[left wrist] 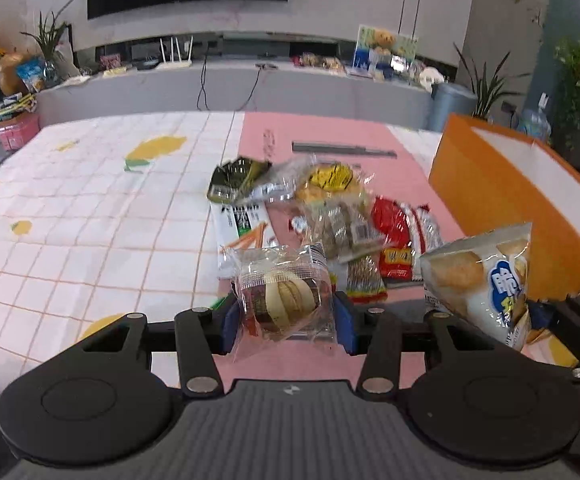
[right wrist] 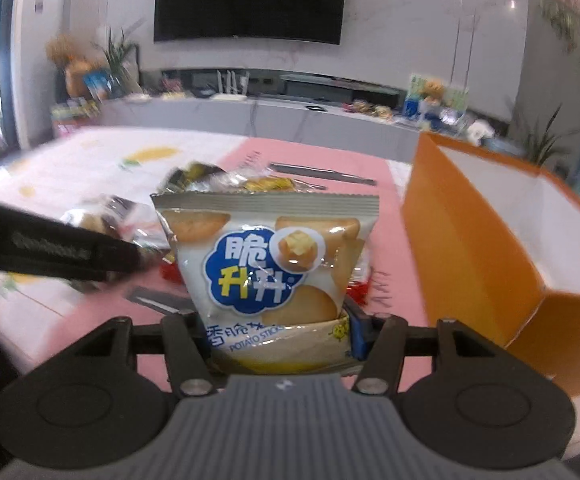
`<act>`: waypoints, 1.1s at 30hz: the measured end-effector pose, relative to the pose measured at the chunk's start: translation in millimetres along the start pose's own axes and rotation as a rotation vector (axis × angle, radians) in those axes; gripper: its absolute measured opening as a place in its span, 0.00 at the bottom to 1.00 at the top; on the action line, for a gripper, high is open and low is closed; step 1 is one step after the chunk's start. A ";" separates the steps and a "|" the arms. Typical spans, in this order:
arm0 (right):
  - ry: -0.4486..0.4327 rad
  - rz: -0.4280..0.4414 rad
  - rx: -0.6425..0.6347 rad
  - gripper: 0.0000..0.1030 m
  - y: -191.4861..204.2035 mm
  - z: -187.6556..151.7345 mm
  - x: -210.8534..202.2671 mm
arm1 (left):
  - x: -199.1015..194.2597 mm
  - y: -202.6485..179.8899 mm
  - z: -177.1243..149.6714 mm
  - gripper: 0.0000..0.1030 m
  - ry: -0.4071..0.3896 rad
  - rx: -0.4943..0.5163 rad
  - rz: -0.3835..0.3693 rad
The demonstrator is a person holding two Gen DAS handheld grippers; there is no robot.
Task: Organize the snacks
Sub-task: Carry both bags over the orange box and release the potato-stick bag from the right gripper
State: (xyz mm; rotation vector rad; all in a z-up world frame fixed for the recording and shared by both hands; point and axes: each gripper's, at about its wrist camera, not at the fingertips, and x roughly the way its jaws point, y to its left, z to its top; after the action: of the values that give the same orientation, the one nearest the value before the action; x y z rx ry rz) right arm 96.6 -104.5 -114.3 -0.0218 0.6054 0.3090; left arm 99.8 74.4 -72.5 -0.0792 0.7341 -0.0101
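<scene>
Above the pink strip of the bench (left wrist: 322,364), the left gripper (left wrist: 285,316) jaws are closed on a clear-wrapped pastry (left wrist: 283,296). Right gripper (right wrist: 279,334) jaws pinch a potato-stick bag (right wrist: 267,256), apparently lifted, near the orange box (right wrist: 490,248), snack pile (left wrist: 330,216) behind.

Living room: wall-mounted television (right wrist: 249,0), media console (left wrist: 229,84)

A clear-wrapped pastry (left wrist: 283,300) and an upright potato-stick bag (right wrist: 273,264) are held off the table; more snack packets (left wrist: 330,216) lie heaped beside the open orange box (left wrist: 502,200).
</scene>
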 end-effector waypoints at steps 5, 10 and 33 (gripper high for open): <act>-0.077 0.054 0.114 0.54 -26.6 19.1 -38.6 | -24.5 -6.9 9.0 0.52 -0.065 0.024 -0.055; -0.155 0.085 0.248 0.54 -83.2 45.8 -91.8 | -49.7 -22.6 23.0 0.52 -0.134 0.047 -0.102; 0.455 0.042 0.190 0.55 -204.7 80.5 60.3 | -5.1 -116.9 73.9 0.52 -0.072 0.049 -0.326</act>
State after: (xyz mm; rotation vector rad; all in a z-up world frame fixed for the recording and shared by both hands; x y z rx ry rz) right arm 248.1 -274.1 -96.2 0.1061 1.0858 0.2872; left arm 147.7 -36.9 -5.6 -0.1515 0.6418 -0.3346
